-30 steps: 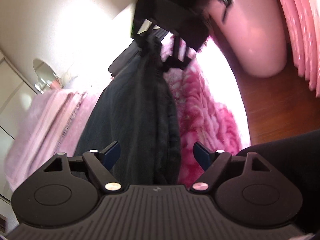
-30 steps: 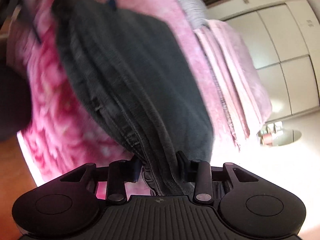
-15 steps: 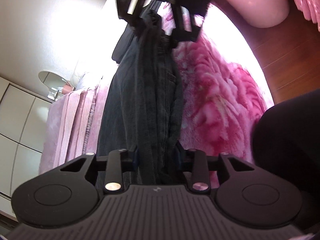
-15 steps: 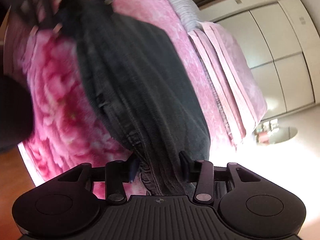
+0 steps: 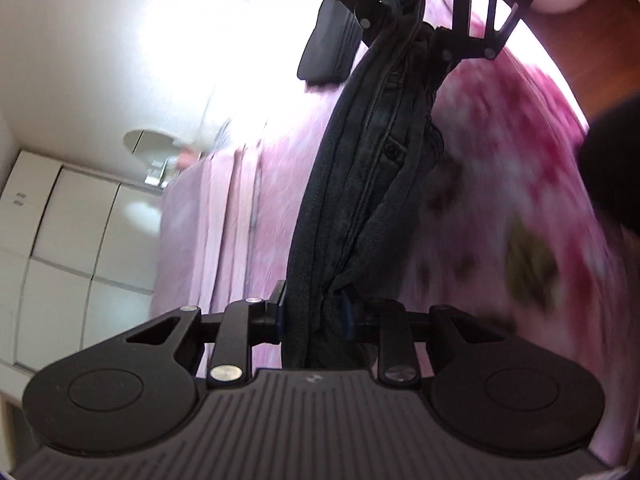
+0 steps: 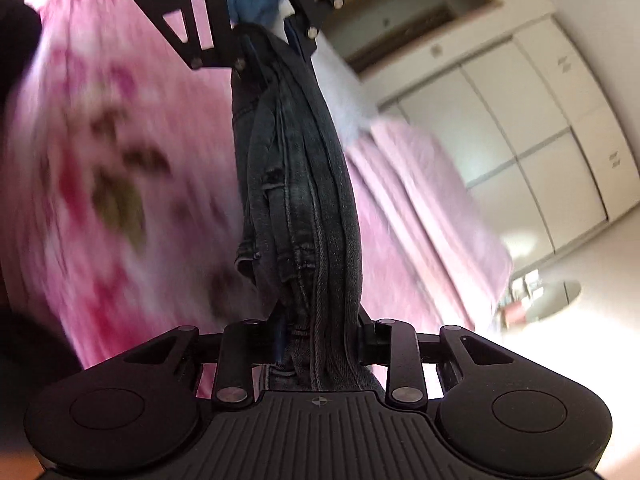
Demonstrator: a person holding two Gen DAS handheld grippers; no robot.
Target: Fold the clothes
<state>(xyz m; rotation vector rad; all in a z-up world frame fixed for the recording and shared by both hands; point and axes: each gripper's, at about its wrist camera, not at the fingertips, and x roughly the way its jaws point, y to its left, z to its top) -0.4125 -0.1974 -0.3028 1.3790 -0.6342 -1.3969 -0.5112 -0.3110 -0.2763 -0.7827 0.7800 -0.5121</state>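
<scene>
Gripping opposite ends of dark jeans (image 5: 360, 184) now: left tool (image 5: 316, 316) newly clamped, closing; right tool (image 6: 320, 340) closing too; stretched above the bed (image 5: 500, 184), ready for folding.

Pink floral blanket (image 5: 500, 208): motion-blurred across the right half of the left wrist view and the left half of the right wrist view; pattern reduced to smears. Dark jeans (image 6: 304, 200): lower end hidden behind the gripper body at the bottom centre of both views. Left gripper (image 6: 272, 36): body cut off by the upper edge of the right wrist view. Right gripper (image 5: 416, 24): likewise cropped at the upper edge of the left wrist view. Dark shape (image 5: 616, 160), right edge: cropped, unidentifiable. Small items on round table (image 6: 560, 292), lower right: too small and overexposed to tell.
</scene>
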